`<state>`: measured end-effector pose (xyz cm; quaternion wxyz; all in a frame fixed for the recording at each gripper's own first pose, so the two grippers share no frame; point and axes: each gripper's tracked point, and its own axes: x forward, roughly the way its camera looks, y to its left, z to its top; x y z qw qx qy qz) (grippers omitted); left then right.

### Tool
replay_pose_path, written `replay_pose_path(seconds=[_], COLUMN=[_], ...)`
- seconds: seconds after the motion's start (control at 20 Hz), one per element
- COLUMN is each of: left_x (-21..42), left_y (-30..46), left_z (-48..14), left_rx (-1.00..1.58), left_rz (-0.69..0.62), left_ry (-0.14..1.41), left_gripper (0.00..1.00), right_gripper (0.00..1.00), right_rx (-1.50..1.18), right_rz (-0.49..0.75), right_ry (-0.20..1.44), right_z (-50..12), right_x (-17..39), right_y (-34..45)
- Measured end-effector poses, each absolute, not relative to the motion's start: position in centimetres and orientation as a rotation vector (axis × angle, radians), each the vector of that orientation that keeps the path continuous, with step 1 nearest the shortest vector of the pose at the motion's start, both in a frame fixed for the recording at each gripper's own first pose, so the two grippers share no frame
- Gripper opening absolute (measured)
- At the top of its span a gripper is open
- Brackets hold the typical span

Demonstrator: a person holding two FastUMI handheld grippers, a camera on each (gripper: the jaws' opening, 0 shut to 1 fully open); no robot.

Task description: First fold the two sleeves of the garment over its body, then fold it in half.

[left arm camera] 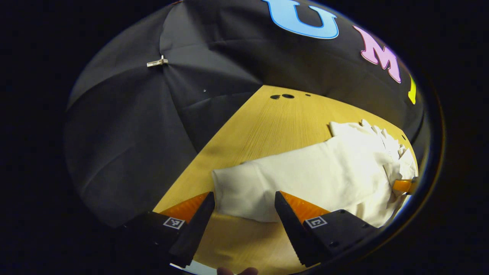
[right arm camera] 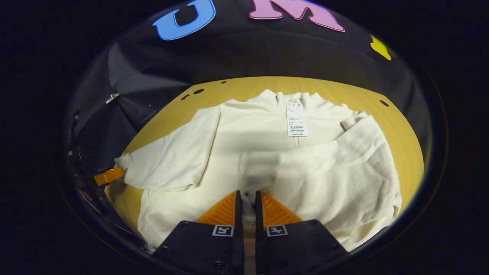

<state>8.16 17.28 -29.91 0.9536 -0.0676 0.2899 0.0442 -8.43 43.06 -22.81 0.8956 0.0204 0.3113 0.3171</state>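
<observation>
A cream-white garment lies flat on the wooden table, collar and paper tag at the far side. In the right gripper view, one sleeve is folded across the body, and my right gripper is shut on its cuff, with fabric pinched between the fingers. The other sleeve stretches out to the left. Its cuff lies just ahead of and between the fingertips of my open left gripper. A part of the left gripper shows beside that cuff in the right gripper view.
Black cloth walls surround the table on all sides. Bare wood runs beyond the outstretched sleeve, with small dark holes near the far edge. A metal clip hangs on the cloth. The table edge runs close to the left gripper.
</observation>
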Motion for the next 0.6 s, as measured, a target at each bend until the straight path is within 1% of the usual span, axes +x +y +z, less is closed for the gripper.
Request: replay_pose_path(seconds=[0.05, 0.1, 0.15, 0.2, 0.25, 0.3, 0.35, 0.45, 0.6], left_x=[8.2, 8.2, 8.2, 8.1, 8.1, 8.1, 8.2, 8.4, 8.5], left_y=[17.2, 17.1, 17.3, 17.3, 17.3, 17.2, 17.2, 17.0, 16.2], left_z=[-30.4, -30.7, -30.8, -30.9, -30.9, -31.0, -31.0, -31.1, -30.9], left_rx=[-0.146, -0.158, -0.164, -0.161, -0.156, -0.15, -0.147, -0.144, -0.127], left_rz=[0.097, 0.099, 0.105, 0.107, 0.105, 0.102, 0.099, 0.086, 0.028], left_ry=[0.605, 0.612, 0.614, 0.617, 0.624, 0.631, 0.638, 0.639, 0.63], left_gripper=[0.98, 0.98, 0.98, 0.99, 0.99, 0.99, 1.0, 1.0, 0.94], right_gripper=[0.17, 0.14, 0.27, 0.18, 0.3, 0.19, 0.36, 0.43, 0.43], right_rx=[0.05, 0.056, 0.058, 0.054, 0.05, 0.046, 0.048, 0.054, 0.062], right_rz=[0.662, 0.666, 0.662, 0.658, 0.653, 0.646, 0.65, 0.675, 0.705], right_ry=[0.657, 0.665, 0.667, 0.67, 0.662, 0.646, 0.635, 0.619, 0.595], right_z=[-23.0, -23.0, -22.9, -22.9, -22.7, -22.1, -21.7, -20.1, -17.8], right_x=[-8.7, -8.8, -8.7, -8.9, -9.0, -9.0, -9.3, -10.2, -11.3], right_y=[43.2, 43.3, 43.2, 43.0, 42.9, 42.5, 42.5, 42.1, 40.8])
